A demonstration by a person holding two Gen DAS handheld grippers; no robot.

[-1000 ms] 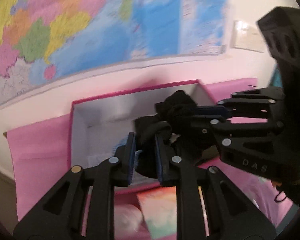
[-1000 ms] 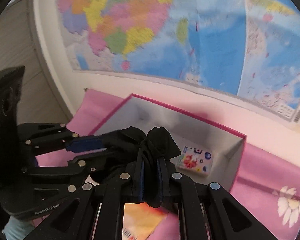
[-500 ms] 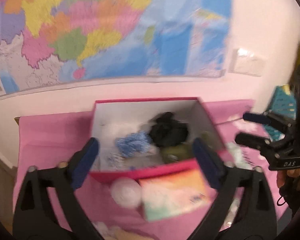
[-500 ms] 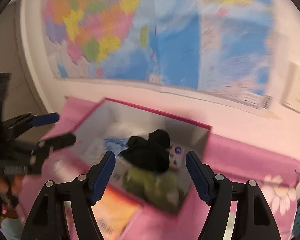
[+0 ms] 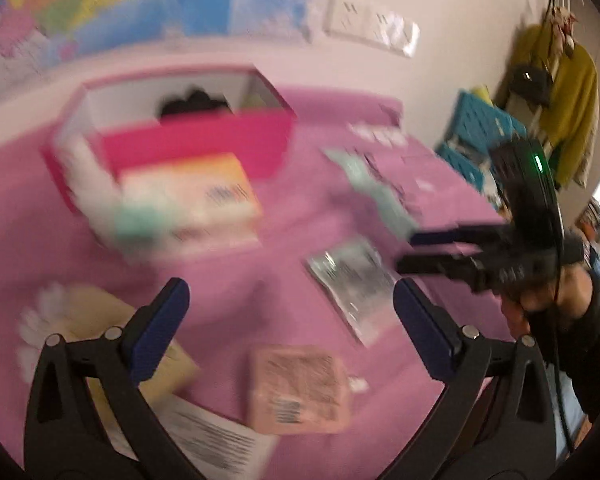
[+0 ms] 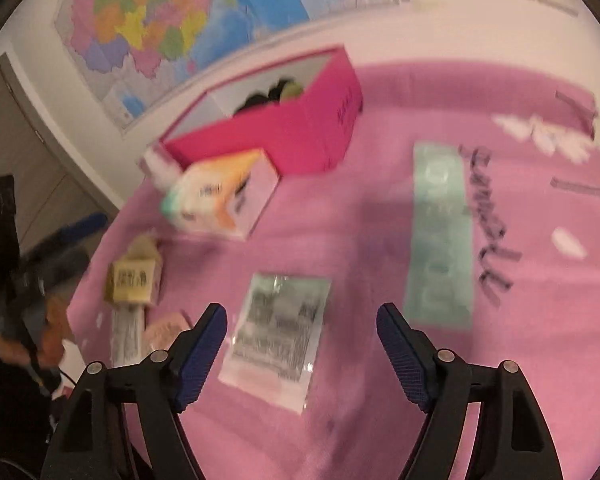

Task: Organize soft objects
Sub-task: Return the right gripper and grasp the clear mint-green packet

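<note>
Items on the pink-covered surface (image 6: pixel 380 420), both views blurred, listed left to right.

Left tool (image 5: pixel 290 322) — jaws wide apart, having just been opening; nothing between the blue pads (image 5: pixel 158 330), only bare pink cloth below.

Tan carton (image 6: pixel 132 280) — near the left edge in the right wrist view, a white printed sheet (image 6: pixel 126 330) just beside it on the near side.

Peach packet (image 5: pixel 298 388) — flat on the surface, barcode side up, close in front of the left tool.

Pink box (image 6: pixel 292 136) — open-topped, white inside, standing at the far side of the surface by the wall. The black soft bundle (image 5: pixel 194 102) lies inside it, with an olive-green soft item (image 6: pixel 292 90) next to it towards the box's right end.

Pastel tissue box (image 6: pixel 224 196) — touching or just in front of the pink box's near wall; which of the two I cannot tell.

Clear printed pouch (image 6: pixel 280 328) — flat, midway across the surface, showing between the right tool's fingers but lying beyond them, not gripped.

Right tool (image 6: pixel 302 332) — jaws standing apart, having just been opening; empty. The left wrist view shows it held in a hand (image 5: pixel 540 304) with a dark sleeve, at the right edge.

Mint-green flat packet (image 6: pixel 440 236) — long, lying right of the pouch, with a dark string of small items (image 6: pixel 488 220) just beside its right edge.

Wall map (image 6: pixel 172 20) — above the box.
</note>
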